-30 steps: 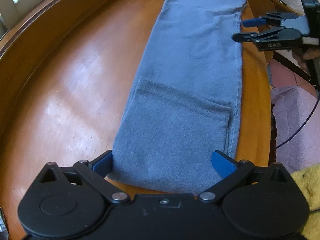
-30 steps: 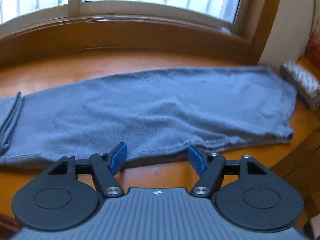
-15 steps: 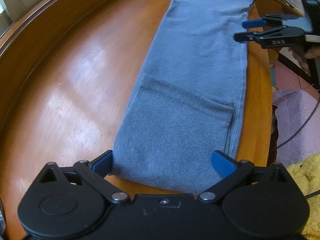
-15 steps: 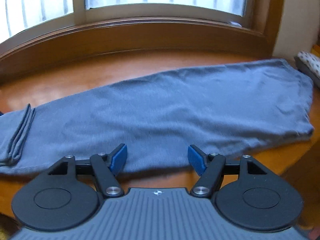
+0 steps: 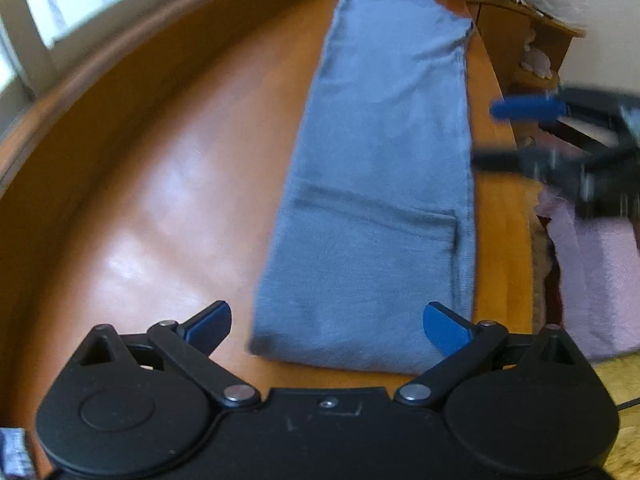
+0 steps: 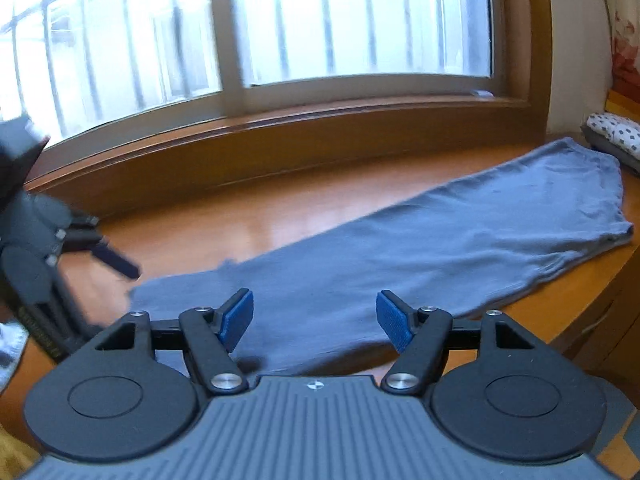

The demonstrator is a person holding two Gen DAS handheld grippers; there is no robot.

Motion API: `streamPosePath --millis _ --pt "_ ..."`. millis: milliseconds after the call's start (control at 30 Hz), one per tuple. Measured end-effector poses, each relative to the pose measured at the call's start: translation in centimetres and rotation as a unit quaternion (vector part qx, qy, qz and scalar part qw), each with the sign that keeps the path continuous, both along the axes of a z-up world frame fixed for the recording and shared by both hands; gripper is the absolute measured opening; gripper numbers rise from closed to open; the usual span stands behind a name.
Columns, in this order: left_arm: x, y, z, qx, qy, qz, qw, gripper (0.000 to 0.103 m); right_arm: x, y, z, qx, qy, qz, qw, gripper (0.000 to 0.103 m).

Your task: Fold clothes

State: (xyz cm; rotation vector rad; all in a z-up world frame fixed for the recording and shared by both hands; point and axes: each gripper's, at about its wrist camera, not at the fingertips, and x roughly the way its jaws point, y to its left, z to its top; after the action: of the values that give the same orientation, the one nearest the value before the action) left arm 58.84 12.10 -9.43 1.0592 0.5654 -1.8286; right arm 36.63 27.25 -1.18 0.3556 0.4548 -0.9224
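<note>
A grey-blue garment [image 5: 384,168], folded into a long narrow strip, lies flat on the wooden window ledge [image 5: 152,184]. It also shows in the right wrist view [image 6: 440,256]. My left gripper [image 5: 326,326] is open and empty, just above the strip's near end. My right gripper [image 6: 314,318] is open and empty, above the strip's long front edge. The right gripper shows blurred in the left wrist view [image 5: 560,136], beside the strip. The left gripper shows blurred in the right wrist view [image 6: 80,248], at the strip's left end.
A window [image 6: 280,40] runs behind the ledge. A patterned cushion [image 6: 612,136] lies past the strip's far end. Pink cloth [image 5: 592,272] and a yellow fabric [image 5: 624,384] lie off the ledge's front edge. A wooden shelf with clutter [image 5: 528,32] stands nearby.
Both grippers have lifted and pulled back from the garment. The left one has moved off its near end. The right one has swung left along the front edge. The garment has not moved.
</note>
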Motion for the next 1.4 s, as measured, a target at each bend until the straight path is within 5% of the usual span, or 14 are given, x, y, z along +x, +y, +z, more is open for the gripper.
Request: streamPosePath --millis 533,900,1100,1267,1400 --pt "6.1 2.2 0.4 -0.035 0.013 0.036 0.9986 0.103 5.1 3.6 -1.9 0.0 0.019 -0.085 0.996 0.075" --pt "5.3 -0.1 0.5 -0.038 0.009 0.017 0.9991 0.103 5.7 2.8 -2.3 -0.008 0.017 -0.103 0.994 0.076" --pt "4.9 -1.0 -0.8 -0.019 -0.002 0.013 0.9997 0.103 6.2 1.7 -4.6 -0.018 0.089 -0.119 0.989 0.077" --pt "5.2 -1.1 -0.2 -0.022 0.003 0.005 0.9997 0.103 5.9 2.3 -3.8 -0.031 0.07 -0.127 0.989 0.078" --pt "5.4 -0.8 0.4 -0.038 0.004 0.003 0.9993 0.103 6.6 2.0 -3.9 -0.055 0.101 -0.12 0.986 0.078"
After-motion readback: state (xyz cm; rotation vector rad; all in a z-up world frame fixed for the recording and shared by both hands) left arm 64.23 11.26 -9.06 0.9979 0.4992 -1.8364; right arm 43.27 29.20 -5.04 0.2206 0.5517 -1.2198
